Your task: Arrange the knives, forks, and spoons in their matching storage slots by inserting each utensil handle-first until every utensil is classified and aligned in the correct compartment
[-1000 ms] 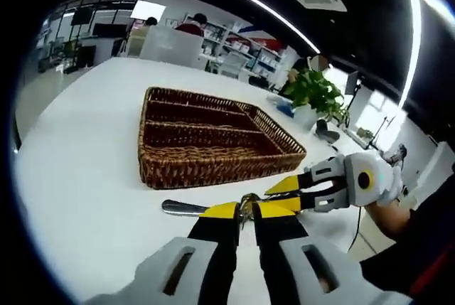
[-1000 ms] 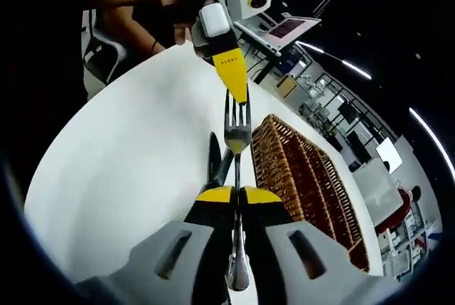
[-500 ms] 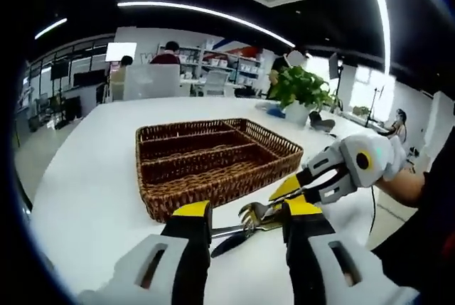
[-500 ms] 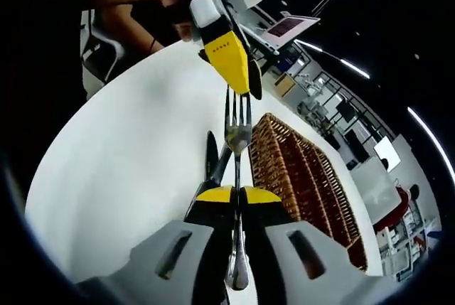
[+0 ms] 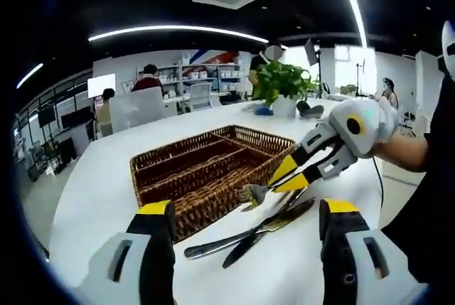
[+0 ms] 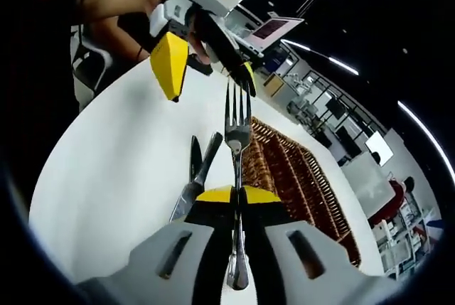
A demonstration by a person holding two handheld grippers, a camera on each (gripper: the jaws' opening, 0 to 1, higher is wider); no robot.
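Currently the right gripper [image 6: 237,193] has its jaws pressed on a fork [image 6: 237,134], gripped at the handle with the tines pointing away from the jaws. Its position is just beside the near wall of the wicker basket [image 5: 206,177], above the white table [image 5: 92,198]. Two more utensils [image 5: 249,232] lie on the table in front of the basket. The left gripper [image 5: 242,212] stands with jaws spread wide and holds nothing

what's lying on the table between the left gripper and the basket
In the left gripper view, a knife and another utensil lie crossed on the table between the open left gripper and the basket.
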